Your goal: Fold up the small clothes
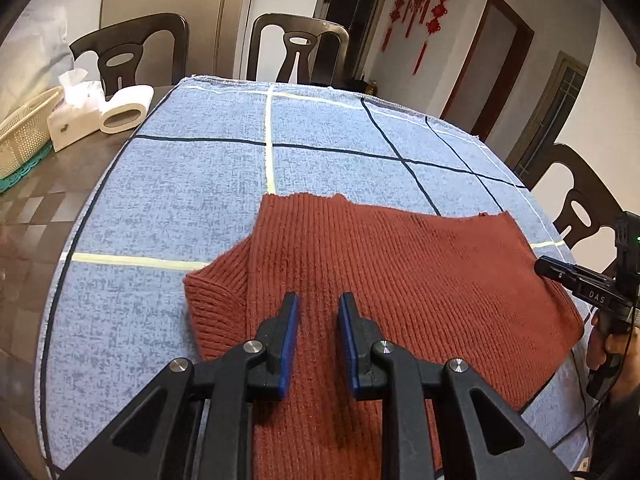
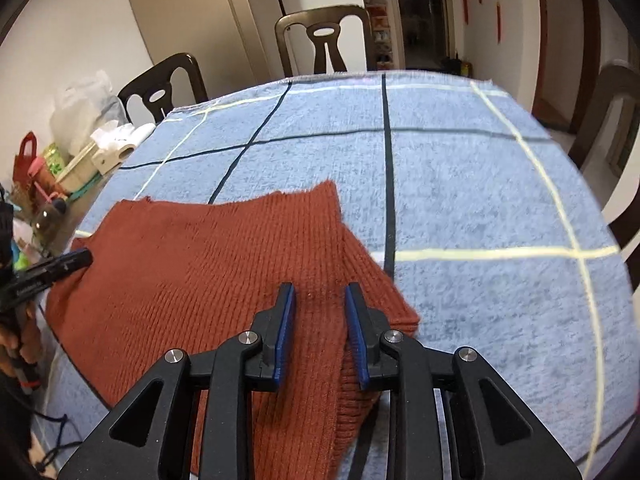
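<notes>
A rust-red ribbed knit sweater point(image 1: 400, 272) lies flat on the blue checked tablecloth point(image 1: 180, 184), with a sleeve point(image 1: 216, 296) folded in at its left side. My left gripper point(image 1: 318, 300) hovers over the sweater's near left part, its blue pads a little apart with only the flat knit showing between them. At the right edge the right gripper point(image 1: 546, 266) reaches over the sweater's right side. In the right wrist view the sweater point(image 2: 200, 260) fills the left half. My right gripper point(image 2: 320, 290) stands slightly open over its folded right sleeve point(image 2: 372, 280). The left gripper point(image 2: 80, 258) shows at far left.
Dark chairs point(image 1: 296, 48) stand around the far and right sides of the table. On the bare tabletop at left are a tissue box point(image 1: 74, 114), a paper roll point(image 1: 128, 110) and a cream basket point(image 1: 20, 136). A person's hand point(image 1: 612, 356) holds the right gripper.
</notes>
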